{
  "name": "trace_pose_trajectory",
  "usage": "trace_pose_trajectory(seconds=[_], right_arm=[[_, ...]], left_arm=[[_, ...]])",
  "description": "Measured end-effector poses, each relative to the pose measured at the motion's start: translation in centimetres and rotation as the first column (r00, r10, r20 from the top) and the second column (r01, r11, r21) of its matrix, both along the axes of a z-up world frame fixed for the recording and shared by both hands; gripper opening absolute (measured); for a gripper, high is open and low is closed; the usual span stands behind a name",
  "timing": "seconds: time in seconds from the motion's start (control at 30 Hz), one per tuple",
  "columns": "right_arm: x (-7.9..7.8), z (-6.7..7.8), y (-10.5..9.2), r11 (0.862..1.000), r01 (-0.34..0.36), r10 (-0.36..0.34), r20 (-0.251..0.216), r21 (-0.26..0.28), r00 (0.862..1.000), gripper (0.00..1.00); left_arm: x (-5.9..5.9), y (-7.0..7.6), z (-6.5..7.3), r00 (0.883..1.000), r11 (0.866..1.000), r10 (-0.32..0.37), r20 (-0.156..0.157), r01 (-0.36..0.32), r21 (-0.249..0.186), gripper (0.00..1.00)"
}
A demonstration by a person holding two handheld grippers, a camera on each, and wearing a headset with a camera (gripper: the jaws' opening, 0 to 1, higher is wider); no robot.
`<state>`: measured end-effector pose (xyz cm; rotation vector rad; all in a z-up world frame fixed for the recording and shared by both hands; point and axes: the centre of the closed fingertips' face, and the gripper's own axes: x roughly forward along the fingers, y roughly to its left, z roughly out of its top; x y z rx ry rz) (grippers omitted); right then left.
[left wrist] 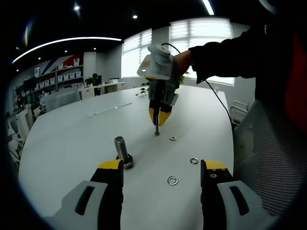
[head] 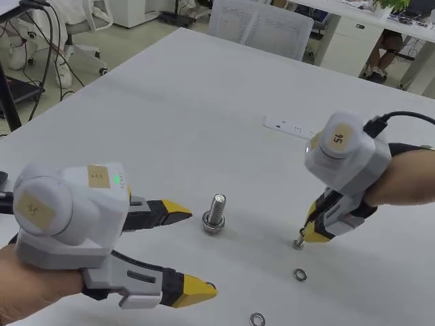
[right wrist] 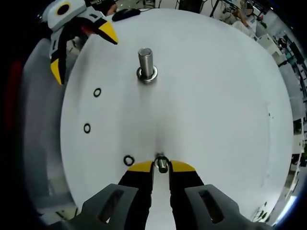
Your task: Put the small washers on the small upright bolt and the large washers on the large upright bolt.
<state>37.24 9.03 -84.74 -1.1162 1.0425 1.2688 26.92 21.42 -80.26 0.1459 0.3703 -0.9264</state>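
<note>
**Right gripper closing in on the small bolt, left gripper waiting open**

The right gripper [head: 307, 234] is pointing steeply down at the white table [head: 204, 102], on the right side of the scene. The small bolt [head: 299, 242] is standing upright directly at its yellow tips. In the right gripper view the jaws are sitting nearly together, with the bolt's top lying in the narrow gap between them. I cannot tell whether they are actually pinching it or carrying anything.

The large bolt [head: 215, 212] is standing upright to the left of the small bolt and well apart from it. A ring [head: 213, 226] is sitting around its foot.

The left gripper [head: 187, 250] is hovering at the near left with its jaws spread wide and nothing between them. Its far tip is pointing at the large bolt, stopping just short of it.

Three washers are lying flat on the table. A first washer [head: 300, 274] is resting just on the near side of the small bolt. A second washer [head: 257, 318] is lying nearer still, at the near edge of the head view. A third washer [head: 211, 286] is sitting just beside the left gripper's near tip.

A power strip [head: 289, 127] is lying on the far right of the table.
</note>
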Motion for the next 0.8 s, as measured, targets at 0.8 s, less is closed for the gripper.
trace_pose_trajectory(seconds=[0.8], right_arm=[[0.4, -2.5, -0.1, 1.000, 0.004, -0.004, -0.009, -0.015, 1.000, 0.14]], left_arm=[[0.0, 0.1, -0.1, 1.000, 1.000, 0.008, -0.003, -0.008, 0.004, 0.64]])
